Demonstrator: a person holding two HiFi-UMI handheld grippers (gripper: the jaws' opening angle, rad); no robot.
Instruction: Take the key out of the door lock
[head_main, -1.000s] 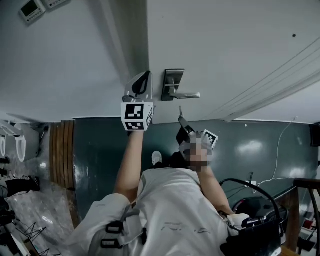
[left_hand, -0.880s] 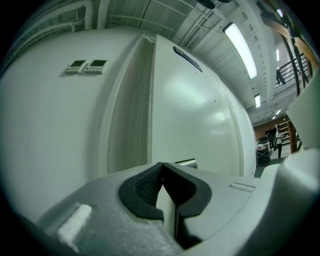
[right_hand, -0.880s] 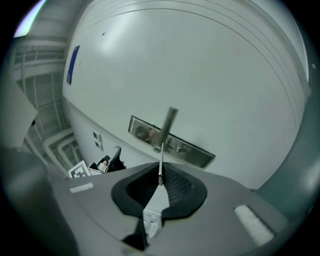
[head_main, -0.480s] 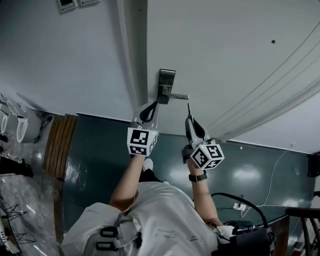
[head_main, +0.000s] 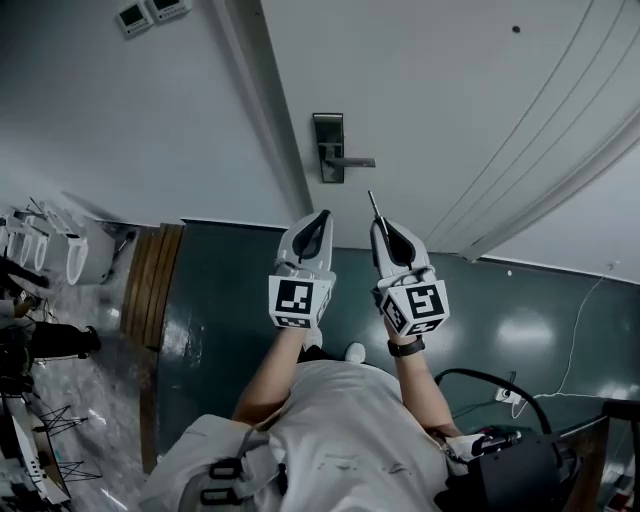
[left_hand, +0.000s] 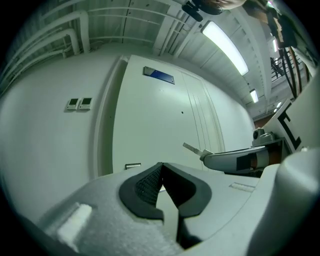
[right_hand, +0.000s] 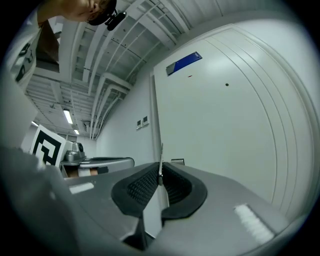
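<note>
The dark lock plate (head_main: 327, 146) with its lever handle (head_main: 352, 162) sits on the white door (head_main: 450, 110), some way ahead of both grippers. My right gripper (head_main: 384, 230) is shut on the thin metal key (head_main: 375, 207), whose blade sticks out past the jaws toward the door. In the right gripper view the key (right_hand: 160, 159) stands upright between the pads of that gripper (right_hand: 160, 176), with the lock plate (right_hand: 177, 161) small behind it. My left gripper (head_main: 318, 222) is beside it, shut and empty (left_hand: 161, 169). From the left gripper view I see the key (left_hand: 192, 148) clear of the door.
The door frame (head_main: 262, 100) runs left of the lock. Two wall control panels (head_main: 150, 13) hang on the wall at upper left. A wooden strip (head_main: 150, 285) and clutter (head_main: 40, 260) lie on the dark floor at left; a cable (head_main: 585, 330) and equipment (head_main: 510, 460) at lower right.
Both grippers have drawn back from the door, and the lock now lies farther ahead. The right gripper still holds the key; the left stays shut.
</note>
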